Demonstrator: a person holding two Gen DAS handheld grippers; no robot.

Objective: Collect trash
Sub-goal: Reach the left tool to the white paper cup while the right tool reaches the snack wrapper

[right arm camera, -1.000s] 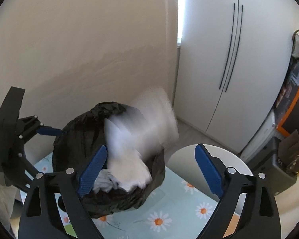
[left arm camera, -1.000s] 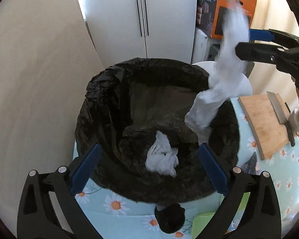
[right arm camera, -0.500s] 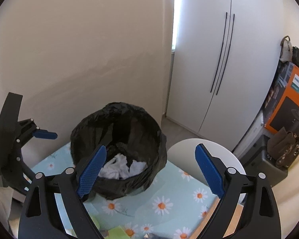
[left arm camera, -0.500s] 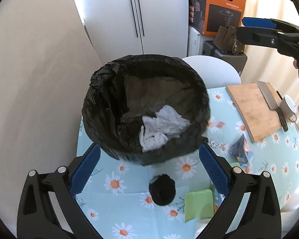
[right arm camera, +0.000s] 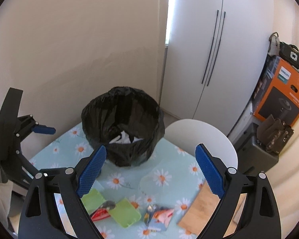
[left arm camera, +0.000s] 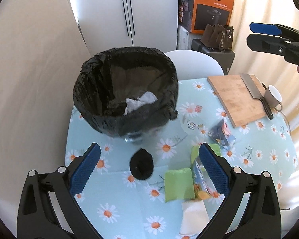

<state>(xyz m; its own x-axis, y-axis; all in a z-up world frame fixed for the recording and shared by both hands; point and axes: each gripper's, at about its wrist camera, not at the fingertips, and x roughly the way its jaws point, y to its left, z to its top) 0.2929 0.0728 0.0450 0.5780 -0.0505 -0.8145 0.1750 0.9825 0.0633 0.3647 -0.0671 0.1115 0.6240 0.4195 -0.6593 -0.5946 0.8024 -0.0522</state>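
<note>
A bin lined with a black bag (left arm camera: pixel 125 87) (right arm camera: pixel 122 125) stands at the far left of the daisy-print table (left arm camera: pixel 113 205), with white crumpled tissue (left arm camera: pixel 140 102) (right arm camera: pixel 125 138) inside. My left gripper (left arm camera: pixel 147 168) hovers open above the table, nothing between its fingers. Below it lie a black crumpled lump (left arm camera: pixel 142 166), a green packet (left arm camera: pixel 178 184) and colourful wrappers (left arm camera: pixel 221 132). My right gripper (right arm camera: pixel 149 170) is open and empty, raised to the right of the bin. Green pieces (right arm camera: pixel 127 212) and wrappers (right arm camera: pixel 159 217) lie beneath it.
A wooden cutting board (left arm camera: pixel 237 97) with a cleaver (left arm camera: pixel 256 93) and a cup (left arm camera: pixel 274 96) sits at the table's right. A white chair (right arm camera: pixel 201 137) stands behind the table. Wardrobe doors, an orange box (left arm camera: pixel 211 10) and a brown bag (left arm camera: pixel 217 35) are farther back.
The white tissue dropped from my right gripper into the bin. Both grippers have pulled back and up from the bin, bringing more of the table into view.
</note>
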